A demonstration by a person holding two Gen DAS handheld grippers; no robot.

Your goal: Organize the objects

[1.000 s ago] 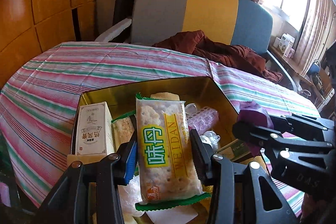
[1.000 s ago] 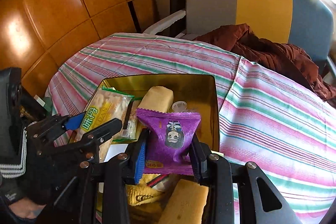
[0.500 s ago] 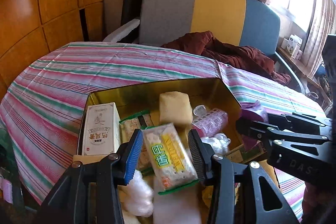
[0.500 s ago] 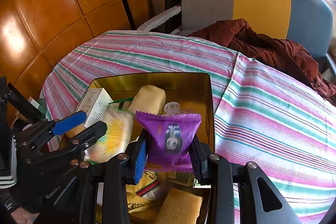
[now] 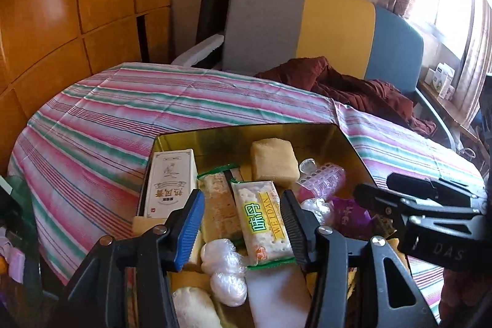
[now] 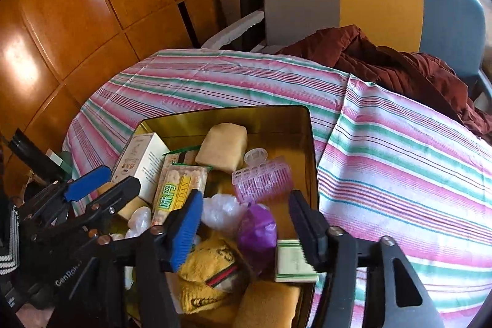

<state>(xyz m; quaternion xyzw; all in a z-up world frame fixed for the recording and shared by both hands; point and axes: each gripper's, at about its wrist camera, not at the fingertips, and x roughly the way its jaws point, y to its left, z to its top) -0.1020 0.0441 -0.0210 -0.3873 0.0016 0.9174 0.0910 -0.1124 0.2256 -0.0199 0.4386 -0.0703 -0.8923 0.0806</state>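
Observation:
A gold tin (image 5: 246, 128) (image 6: 221, 111) on the striped cloth holds several items. My left gripper (image 5: 241, 223) hovers over its near end with jaws opening. The green-edged cracker pack (image 5: 264, 220) (image 6: 175, 189) lies flat in the tin between the fingers, with no pad pressing on it. My right gripper (image 6: 246, 223) is over the tin's near right part, jaws also opening. The purple snack packet (image 6: 258, 229) (image 5: 347, 214) sits loose and blurred below the gap. Each gripper shows in the other's view: the right gripper (image 5: 415, 199), the left gripper (image 6: 120, 179).
Also in the tin: a white box (image 5: 172, 183), a yellow cake block (image 5: 272, 159), a pink hair roller (image 6: 261, 180), a yellow cloth (image 6: 212, 272), a small green-edged box (image 6: 292, 262). A maroon garment (image 6: 384, 60) lies before the grey, yellow and blue chair (image 5: 307, 29).
Both grippers have opened. The cracker pack, held upright before, now lies flat in the tin. The purple packet has slipped from the right jaws down into the tin.

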